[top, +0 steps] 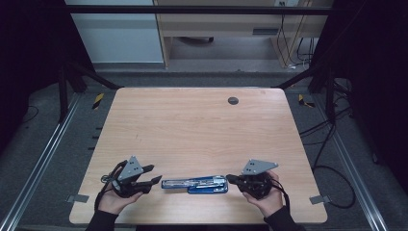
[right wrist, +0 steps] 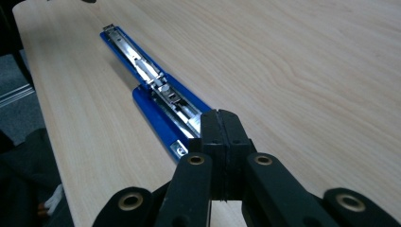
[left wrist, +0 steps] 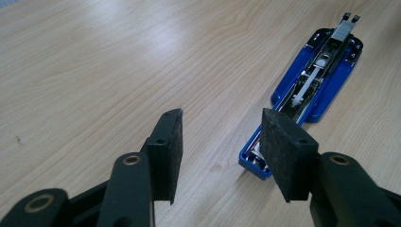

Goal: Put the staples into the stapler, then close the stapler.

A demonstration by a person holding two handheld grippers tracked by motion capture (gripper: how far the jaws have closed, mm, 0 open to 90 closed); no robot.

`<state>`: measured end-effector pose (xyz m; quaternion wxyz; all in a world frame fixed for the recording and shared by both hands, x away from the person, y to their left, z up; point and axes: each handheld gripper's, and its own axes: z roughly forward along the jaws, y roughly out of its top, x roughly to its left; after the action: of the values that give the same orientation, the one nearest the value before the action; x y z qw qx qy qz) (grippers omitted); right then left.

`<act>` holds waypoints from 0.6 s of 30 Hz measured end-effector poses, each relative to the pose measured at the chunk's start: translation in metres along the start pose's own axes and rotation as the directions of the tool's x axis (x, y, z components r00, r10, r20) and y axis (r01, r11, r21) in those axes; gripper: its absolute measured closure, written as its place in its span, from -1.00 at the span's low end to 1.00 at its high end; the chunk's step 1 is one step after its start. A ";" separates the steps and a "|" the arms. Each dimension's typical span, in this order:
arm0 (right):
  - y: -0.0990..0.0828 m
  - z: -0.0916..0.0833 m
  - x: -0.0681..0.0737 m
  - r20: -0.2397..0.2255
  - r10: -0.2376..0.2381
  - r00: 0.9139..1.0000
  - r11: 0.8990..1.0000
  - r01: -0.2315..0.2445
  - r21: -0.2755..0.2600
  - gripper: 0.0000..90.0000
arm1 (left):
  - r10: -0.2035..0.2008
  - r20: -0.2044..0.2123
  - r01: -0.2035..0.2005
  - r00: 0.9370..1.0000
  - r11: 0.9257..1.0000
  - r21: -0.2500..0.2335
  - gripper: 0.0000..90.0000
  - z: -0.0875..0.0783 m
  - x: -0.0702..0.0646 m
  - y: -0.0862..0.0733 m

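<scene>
— High view first: where does the stapler [top: 195,184] lie relative to the two claws?

— It lies flat on the table [top: 192,125] near the front edge, swung fully open, blue, with its long axis running left to right. It sits between the hands, so each claw faces one end of it.

— Which is nearer?

— The right claw [top: 231,179]. Its tip is at the stapler's right end, touching it or just short of it; I cannot tell which. In the right gripper view the claw [right wrist: 221,124] points straight down the length of the metal staple channel, with the blue base running away from it.

— And its jaws?

— Pressed together, nothing between them. I judge it is placed to push or steady that end rather than to pinch it.

— The left one?

— The left claw [top: 155,174] is just beside the stapler's left end, apart from it. In the left gripper view its jaws [left wrist: 220,142] stand spread and empty, bare table between them, and the stapler's near end [left wrist: 255,158] is partly hidden behind the right-hand pad [left wrist: 283,151]. To take that end it would need to shift a little toward it.
</scene>
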<state>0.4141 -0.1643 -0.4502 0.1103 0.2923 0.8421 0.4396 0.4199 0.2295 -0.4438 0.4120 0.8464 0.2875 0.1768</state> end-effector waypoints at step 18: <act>-0.012 0.015 0.012 -0.026 -0.001 1.000 0.999 0.002 0.043 1.00 | 0.072 0.098 -0.080 0.993 0.993 0.086 0.06 0.023 -0.011 0.004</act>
<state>0.4062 -0.1520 -0.4677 0.0934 0.2883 0.8529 0.4251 0.4256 0.2068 -0.4550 0.3795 0.8818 0.2431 0.1391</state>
